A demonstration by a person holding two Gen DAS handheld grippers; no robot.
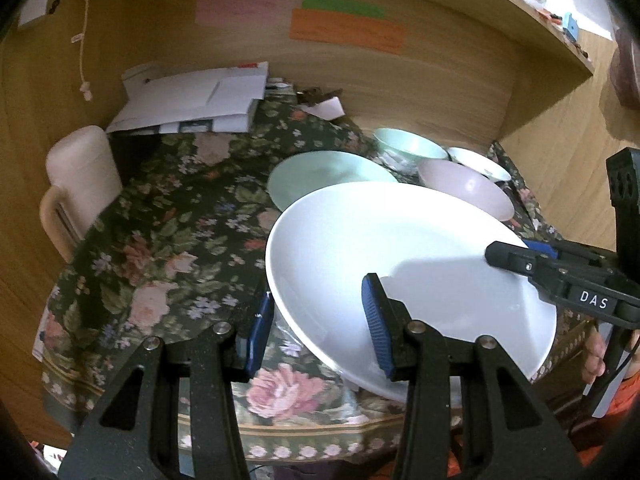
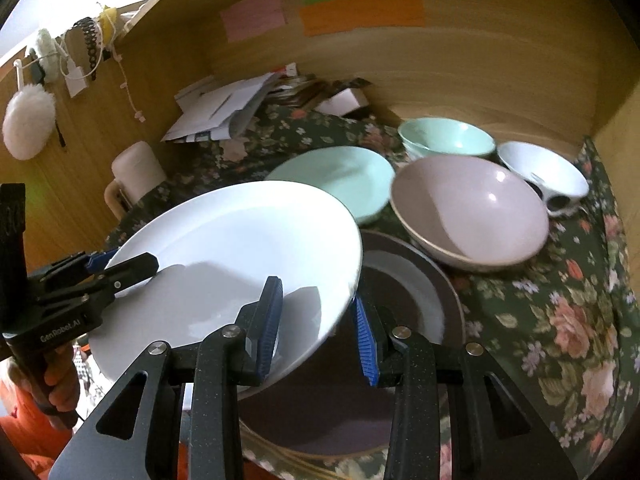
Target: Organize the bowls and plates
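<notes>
We see a large white plate point(image 1: 400, 264) raised and tilted above the floral-clothed surface point(image 1: 168, 248), glossy and plain, no pattern. Our left claw point(image 1: 320, 328) straddles its near-left rim, blue pads on either side, seemingly gripping it. Our right claw point(image 2: 316, 320) clamps the opposite rim, one pad above, one below. Under the plate sits a dark brown plate point(image 2: 420, 280). Behind lie a mint green plate point(image 2: 340, 180), a pale pink bowl point(image 2: 472, 212), a mint green bowl point(image 2: 448, 140) and a white bowl point(image 2: 544, 172).
</notes>
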